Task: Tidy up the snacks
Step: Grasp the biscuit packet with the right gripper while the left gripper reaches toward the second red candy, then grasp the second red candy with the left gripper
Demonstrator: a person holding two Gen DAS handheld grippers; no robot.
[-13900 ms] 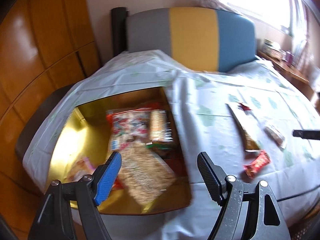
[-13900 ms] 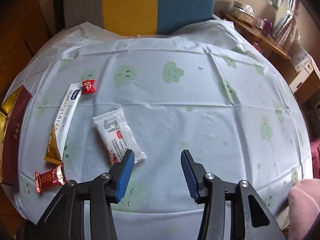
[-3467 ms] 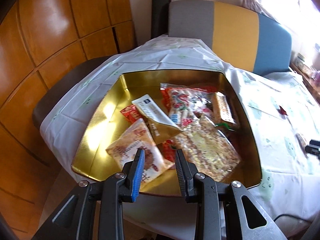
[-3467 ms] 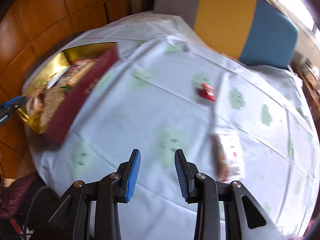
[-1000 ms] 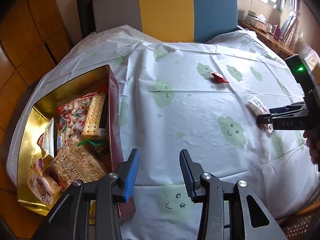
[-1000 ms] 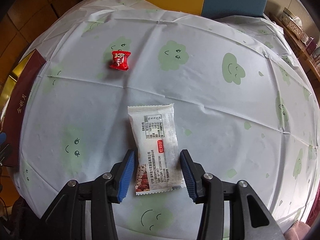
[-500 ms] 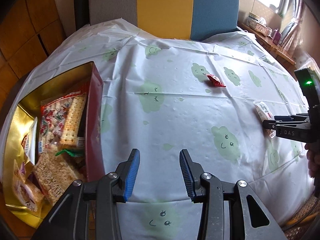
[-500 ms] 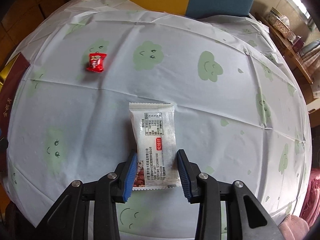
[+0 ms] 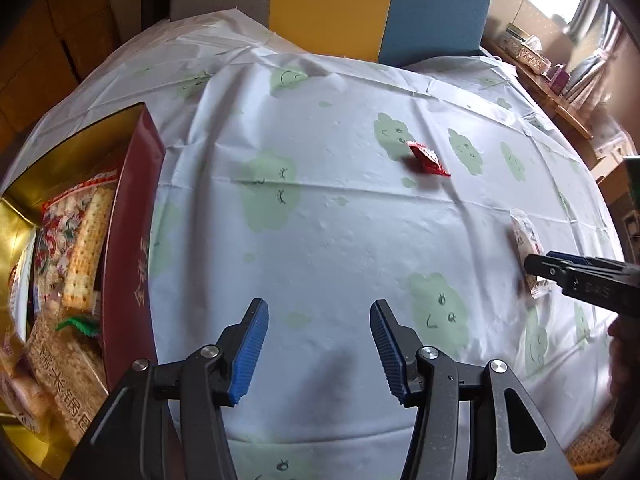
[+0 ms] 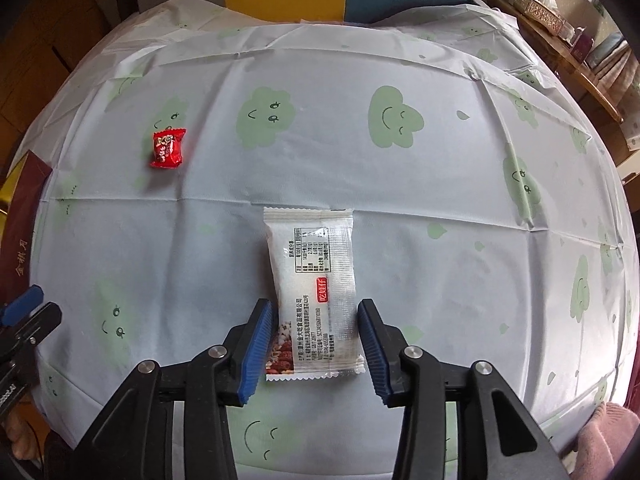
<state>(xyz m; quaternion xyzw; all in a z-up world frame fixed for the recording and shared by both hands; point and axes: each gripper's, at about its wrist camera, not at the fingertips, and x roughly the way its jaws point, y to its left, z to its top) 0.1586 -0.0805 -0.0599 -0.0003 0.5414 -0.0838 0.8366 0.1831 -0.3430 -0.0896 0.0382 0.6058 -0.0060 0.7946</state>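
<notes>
A white snack packet [image 10: 312, 264] lies flat on the cloud-print tablecloth [image 10: 360, 184]. My right gripper [image 10: 315, 308] straddles its near end. The jaws are opening, and their blue pads stand just off the packet's edges. A small red candy [image 10: 167, 148] lies to the far left of it. In the left wrist view my left gripper [image 9: 318, 308] hovers over bare cloth. Its jaws are also opening, with nothing between them. Beyond it lie the red candy [image 9: 426, 158] and the packet [image 9: 526, 240]. The gold-lined maroon box [image 9: 128, 216] at the left holds several snacks.
A grey, yellow and blue chair back [image 9: 328, 4] stands behind the table. A wooden shelf [image 10: 560, 32] with small items runs along the right wall. A pink sleeve [image 10: 608, 428] shows at the lower right. The box's corner [image 10: 22, 216] sits at the left table edge.
My left gripper has shifted right, away from the box, and its jaws have spread wider. The right gripper's jaws closed in around the packet, then eased apart a little.
</notes>
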